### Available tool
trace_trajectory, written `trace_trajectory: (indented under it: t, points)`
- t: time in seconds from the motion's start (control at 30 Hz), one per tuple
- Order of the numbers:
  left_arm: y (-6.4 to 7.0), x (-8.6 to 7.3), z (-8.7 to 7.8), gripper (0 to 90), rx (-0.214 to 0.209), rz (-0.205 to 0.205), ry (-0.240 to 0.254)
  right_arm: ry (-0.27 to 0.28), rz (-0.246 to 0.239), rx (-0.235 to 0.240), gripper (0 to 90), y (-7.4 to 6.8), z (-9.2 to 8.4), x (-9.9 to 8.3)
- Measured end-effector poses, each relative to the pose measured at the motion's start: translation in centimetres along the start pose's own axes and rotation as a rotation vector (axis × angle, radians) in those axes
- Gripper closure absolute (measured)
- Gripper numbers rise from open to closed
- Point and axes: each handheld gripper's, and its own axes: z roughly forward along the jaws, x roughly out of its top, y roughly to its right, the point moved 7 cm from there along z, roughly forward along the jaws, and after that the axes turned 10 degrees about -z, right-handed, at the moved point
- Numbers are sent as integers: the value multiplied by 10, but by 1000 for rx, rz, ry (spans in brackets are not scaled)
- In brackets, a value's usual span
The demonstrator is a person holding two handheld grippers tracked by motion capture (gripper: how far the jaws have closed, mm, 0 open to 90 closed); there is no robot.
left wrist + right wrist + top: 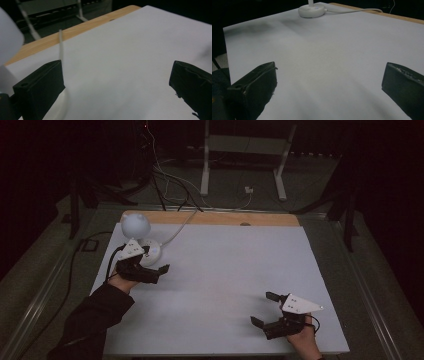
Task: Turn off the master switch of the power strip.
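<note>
The fingers (37,92) of the left gripper (156,271) are spread wide apart with nothing between them, as is seen in the left gripper view, where bare white worktop (225,270) lies between the two black pads. This gripper is held low over the far left part of the worktop, pointed toward the right, by a hand (120,279) in a dark sleeve (90,322). Just behind it a small white desk lamp (136,226) is placed near the far left corner; its round base (311,10) rests on the worktop and its white cord (352,11) is led off toward the far wooden edge (210,217).

The fingers (253,88) of the right gripper (265,309) are likewise held apart and empty, over bare white surface. This gripper is found near the near right corner, pointed left, with its grey three-cornered plate (300,304) on top.

Whether either gripper touches the worktop cannot be told. Beyond the far edge, the white legs of a frame (245,160) and loose cables (165,180) are seen on the dim floor.
</note>
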Motion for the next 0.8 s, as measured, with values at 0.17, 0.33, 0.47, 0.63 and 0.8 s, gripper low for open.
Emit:
trace_trajectory:
  t: [0.17, 0.33, 0.47, 0.63, 0.8]
  points:
    - [-10, 0, 9, 2, 68, -12, 9, 1, -1, 1, 0, 0, 0, 0]
    - [-14, -4, 20, 2, 94, -32, 4, 3, -2, 1, 0, 0, 0, 1]
    - [-16, -10, 30, 12, 108, -27, -18, 6, 1, 5, 0, 0, -1, 1]
    - [-22, -11, 36, 103, 146, -26, -5, 10, 2, 7, 0, 0, -1, 1]
    - [-31, -11, 40, 229, 216, -9, 5, 10, 2, 8, 0, 0, -1, 1]
